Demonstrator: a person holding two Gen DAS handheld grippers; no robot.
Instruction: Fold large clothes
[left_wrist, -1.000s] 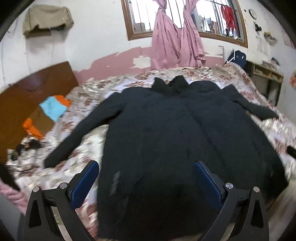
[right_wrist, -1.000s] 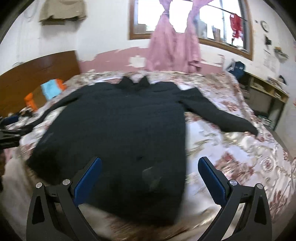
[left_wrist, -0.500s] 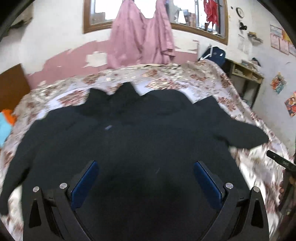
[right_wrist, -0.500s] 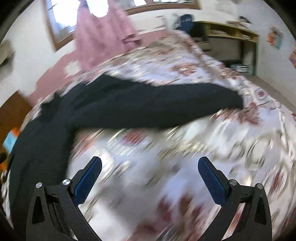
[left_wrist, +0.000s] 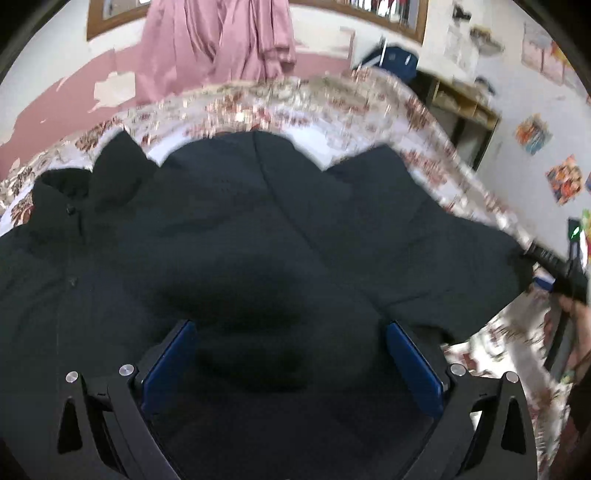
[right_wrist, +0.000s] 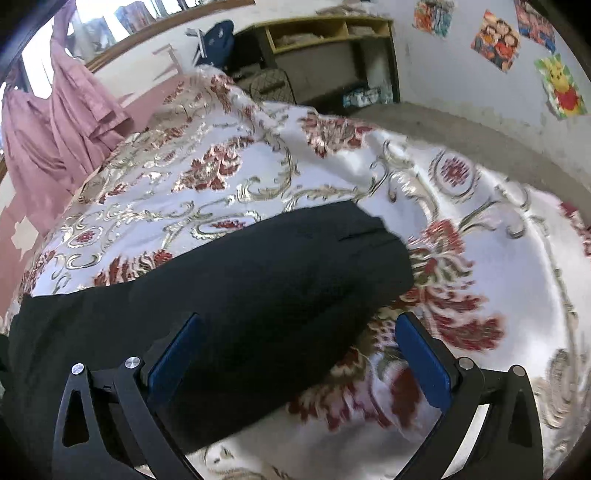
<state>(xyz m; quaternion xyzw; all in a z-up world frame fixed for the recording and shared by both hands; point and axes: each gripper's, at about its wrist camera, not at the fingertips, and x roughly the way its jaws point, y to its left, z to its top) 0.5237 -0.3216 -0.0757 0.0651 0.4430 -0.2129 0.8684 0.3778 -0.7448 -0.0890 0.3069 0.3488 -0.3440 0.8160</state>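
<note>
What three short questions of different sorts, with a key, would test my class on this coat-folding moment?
1. True or false: the right gripper is shut on the sleeve.
2. Multiple choice: what does the black coat lie on? A) a bare wooden floor B) a floral bedspread C) a desk
3. Fill in: in the left wrist view, the left gripper hangs with jaws ____ over the coat's body.

Key:
1. False; its jaws stand wide apart over the sleeve end.
2. B
3. open
</note>
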